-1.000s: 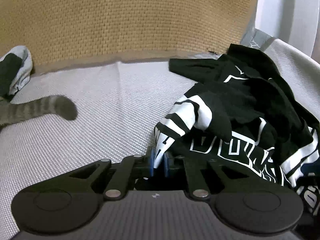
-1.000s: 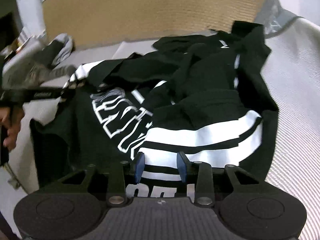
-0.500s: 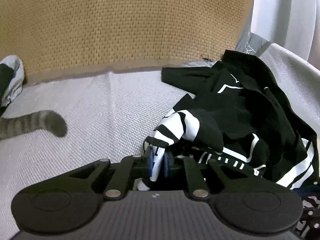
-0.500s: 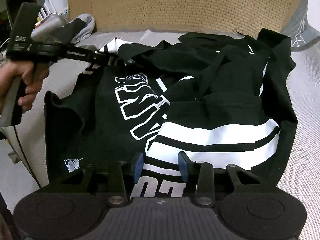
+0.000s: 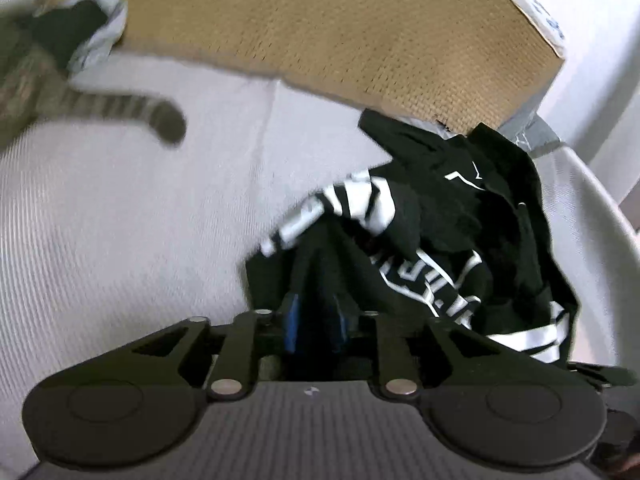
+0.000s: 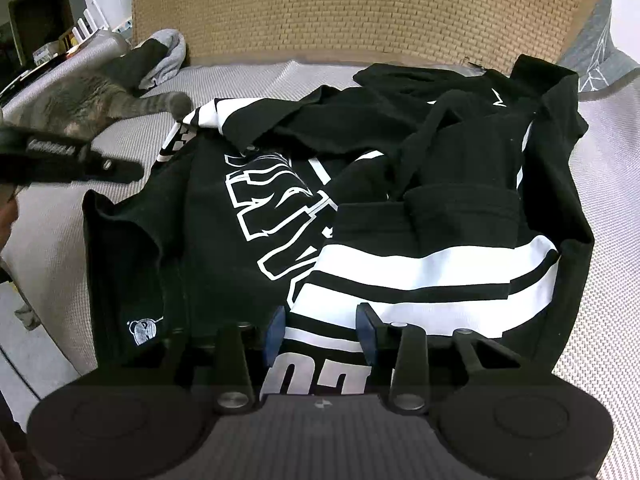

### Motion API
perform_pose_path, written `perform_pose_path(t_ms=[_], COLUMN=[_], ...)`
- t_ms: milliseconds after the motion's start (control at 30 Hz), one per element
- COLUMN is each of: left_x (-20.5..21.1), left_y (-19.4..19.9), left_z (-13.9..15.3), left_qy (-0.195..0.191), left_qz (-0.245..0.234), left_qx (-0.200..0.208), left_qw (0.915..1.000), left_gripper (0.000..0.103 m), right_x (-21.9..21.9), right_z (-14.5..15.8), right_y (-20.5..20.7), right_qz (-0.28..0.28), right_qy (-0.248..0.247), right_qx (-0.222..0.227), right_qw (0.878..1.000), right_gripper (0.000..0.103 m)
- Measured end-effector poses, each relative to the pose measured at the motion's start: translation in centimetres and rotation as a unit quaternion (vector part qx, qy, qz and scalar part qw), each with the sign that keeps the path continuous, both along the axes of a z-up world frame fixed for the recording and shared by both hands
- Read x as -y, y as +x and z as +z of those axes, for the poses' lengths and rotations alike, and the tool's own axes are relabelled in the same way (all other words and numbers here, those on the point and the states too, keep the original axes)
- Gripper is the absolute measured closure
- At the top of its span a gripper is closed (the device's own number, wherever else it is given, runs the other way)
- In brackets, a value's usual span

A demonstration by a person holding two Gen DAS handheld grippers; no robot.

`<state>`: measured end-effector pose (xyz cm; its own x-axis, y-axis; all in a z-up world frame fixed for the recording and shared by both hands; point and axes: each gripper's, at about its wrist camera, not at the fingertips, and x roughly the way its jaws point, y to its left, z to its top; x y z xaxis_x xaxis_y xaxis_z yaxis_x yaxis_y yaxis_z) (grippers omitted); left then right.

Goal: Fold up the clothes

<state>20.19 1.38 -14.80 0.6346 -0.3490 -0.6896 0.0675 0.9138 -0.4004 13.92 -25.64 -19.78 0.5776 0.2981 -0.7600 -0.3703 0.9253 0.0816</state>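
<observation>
A black shirt (image 6: pixel 400 184) with white stripes and white outline lettering lies crumpled on a pale woven surface (image 6: pixel 600 240). In the left wrist view the same shirt (image 5: pixel 472 216) fills the right side. My left gripper (image 5: pixel 315 322) is shut on a tented fold of its black fabric, with the striped sleeve (image 5: pixel 352 200) lying just beyond. In the right wrist view the left gripper (image 6: pixel 128 171) meets the shirt's left edge. My right gripper (image 6: pixel 321 328) stands open over the broad white stripe (image 6: pixel 420 280) at the shirt's near edge.
A grey tabby cat (image 6: pixel 76 100) lies at the left, its tail (image 5: pixel 160 116) stretched across the surface. A grey and black garment (image 6: pixel 160 56) sits behind it. A tan woven panel (image 5: pixel 320 28) stands upright along the back. A grey cushion (image 6: pixel 600 60) is at the far right.
My left gripper has swung and tilted; black fabric is now between its pads in place of the striped sleeve, which lies further off. The cat's tail has shifted. The right gripper stays open.
</observation>
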Motion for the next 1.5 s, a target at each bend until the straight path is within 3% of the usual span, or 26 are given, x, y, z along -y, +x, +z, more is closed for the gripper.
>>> perform_pose_path(t_ms=[67, 167, 333, 533, 633, 833, 1100, 1233, 1333, 1500], left_x=[-0.2, -0.3, -0.3, -0.5, -0.3, 0.5, 0.4, 0.5, 0.5, 0.5], left_y=[-1.6, -3.1, -3.6, -3.6, -4.0, -3.6, -2.0, -1.3, -0.8, -0.1], left_z=[-0.1, -0.2, -0.8, -2.3, -2.4, -2.6, -3.1, -3.3, -3.3, -3.5], left_qy=[-0.047, -0.075, -0.051, -0.082, -0.082, -0.05, -0.047, -0.033, -0.019, -0.005], left_qz=[0.001, 0.009, 0.026, 0.04, 0.045, 0.041, 0.036, 0.029, 0.025, 0.022], left_qx=[-0.011, -0.023, -0.033, -0.07, -0.075, -0.066, -0.062, -0.06, -0.059, -0.058], left_qw=[0.9988, 0.9968, 0.9978, 0.9933, 0.9928, 0.9957, 0.9963, 0.9972, 0.9977, 0.9981], left_gripper=[0.075, 0.075, 0.072, 0.066, 0.06, 0.06, 0.06, 0.062, 0.074, 0.081], right_x=[0.3, 0.5, 0.2, 0.1, 0.1, 0.1, -0.1, -0.1, -0.2, -0.2], right_z=[0.0, 0.0, 0.1, 0.1, 0.0, 0.1, 0.1, 0.0, 0.1, 0.2], right_y=[0.0, 0.1, 0.0, -0.1, -0.1, -0.1, -0.2, -0.2, -0.2, -0.4], right_qz=[-0.002, -0.005, -0.005, -0.004, -0.003, -0.004, -0.003, -0.003, -0.003, -0.003], right_qy=[0.007, 0.014, 0.007, 0.001, 0.0, -0.001, -0.005, -0.003, -0.004, -0.003], right_qx=[-0.002, -0.004, -0.002, -0.001, -0.001, -0.001, 0.002, 0.001, 0.001, 0.001], right_qw=[1.0, 1.0, 1.0, 1.0, 1.0, 1.0, 1.0, 1.0, 1.0, 1.0], right_gripper=[0.06, 0.06, 0.06, 0.06, 0.06, 0.06, 0.06, 0.059, 0.059, 0.059])
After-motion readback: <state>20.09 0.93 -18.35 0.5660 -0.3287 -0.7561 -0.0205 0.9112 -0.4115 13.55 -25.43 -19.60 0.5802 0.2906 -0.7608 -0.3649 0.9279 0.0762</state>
